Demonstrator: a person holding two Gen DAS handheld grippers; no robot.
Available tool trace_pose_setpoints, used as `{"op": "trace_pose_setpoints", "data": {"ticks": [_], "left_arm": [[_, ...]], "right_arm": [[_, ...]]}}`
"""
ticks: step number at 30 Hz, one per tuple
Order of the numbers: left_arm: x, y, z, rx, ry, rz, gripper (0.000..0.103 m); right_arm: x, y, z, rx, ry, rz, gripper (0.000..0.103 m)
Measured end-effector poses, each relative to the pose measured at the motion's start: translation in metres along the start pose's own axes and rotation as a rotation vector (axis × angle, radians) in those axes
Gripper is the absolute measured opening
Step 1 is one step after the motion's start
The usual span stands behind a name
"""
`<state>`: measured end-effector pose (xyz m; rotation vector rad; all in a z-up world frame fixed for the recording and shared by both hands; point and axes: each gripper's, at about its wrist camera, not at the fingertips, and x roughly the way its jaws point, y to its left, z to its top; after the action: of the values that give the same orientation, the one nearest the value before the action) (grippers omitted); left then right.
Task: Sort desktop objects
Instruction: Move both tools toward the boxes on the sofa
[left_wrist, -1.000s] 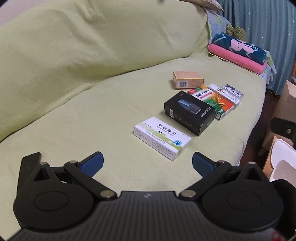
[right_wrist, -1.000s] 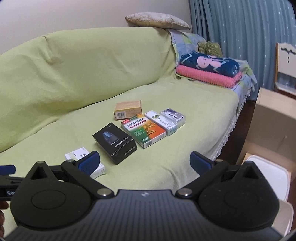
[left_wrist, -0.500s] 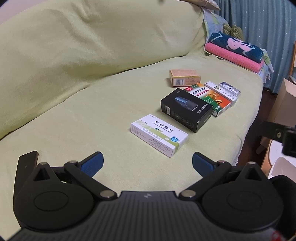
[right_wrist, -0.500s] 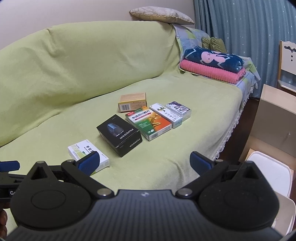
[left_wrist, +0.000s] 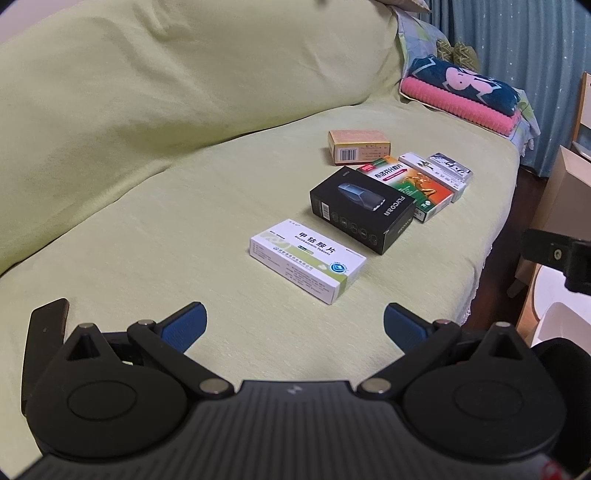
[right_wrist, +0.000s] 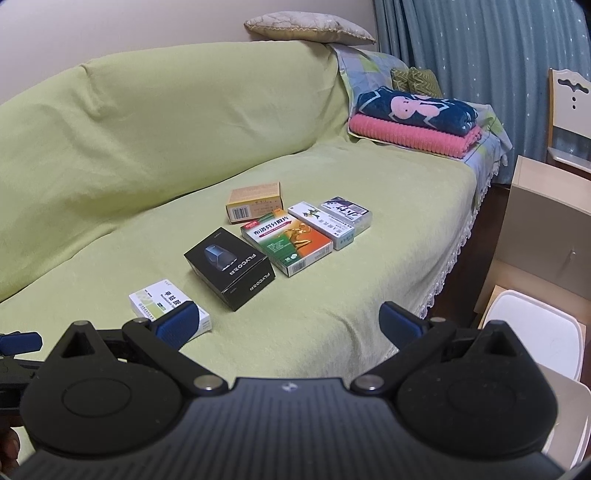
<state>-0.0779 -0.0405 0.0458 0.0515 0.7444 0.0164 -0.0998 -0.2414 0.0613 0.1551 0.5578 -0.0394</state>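
Observation:
Several boxes lie in a row on the green-covered sofa seat (left_wrist: 155, 229). Nearest is a white medicine box (left_wrist: 308, 260) (right_wrist: 162, 301), then a black box (left_wrist: 362, 208) (right_wrist: 229, 267), a green-and-orange box (left_wrist: 410, 184) (right_wrist: 286, 240), a narrow white box (left_wrist: 434, 175) (right_wrist: 321, 223) and a small clear-wrapped box (left_wrist: 448, 166) (right_wrist: 345, 214). A tan box (left_wrist: 359, 146) (right_wrist: 255, 201) sits behind them. My left gripper (left_wrist: 293, 323) hangs open, just short of the white medicine box. My right gripper (right_wrist: 286, 323) is open too, holding nothing; its left finger (right_wrist: 175, 325) overlaps that box in view.
Folded pink and navy blankets (right_wrist: 413, 118) lie at the sofa's right end, a cushion (right_wrist: 306, 27) on its back. Blue curtains (right_wrist: 480, 48), a beige cabinet (right_wrist: 543, 221) and a white bin lid (right_wrist: 535, 332) stand right of the sofa edge.
Both grippers have drifted slightly, so the boxes sit a little higher and further left in view. Neither has closed or touched anything.

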Motion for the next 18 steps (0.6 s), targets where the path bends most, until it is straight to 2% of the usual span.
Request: {"op": "trace_pose_setpoints", "data": {"ticks": [18], "left_arm": [[0.0057,-0.0044,-0.0024,0.008,0.016,-0.009,0.103]], "right_arm": [[0.0026,-0.0076,-0.0011,-0.001,0.001,-0.004,0.102]]}}
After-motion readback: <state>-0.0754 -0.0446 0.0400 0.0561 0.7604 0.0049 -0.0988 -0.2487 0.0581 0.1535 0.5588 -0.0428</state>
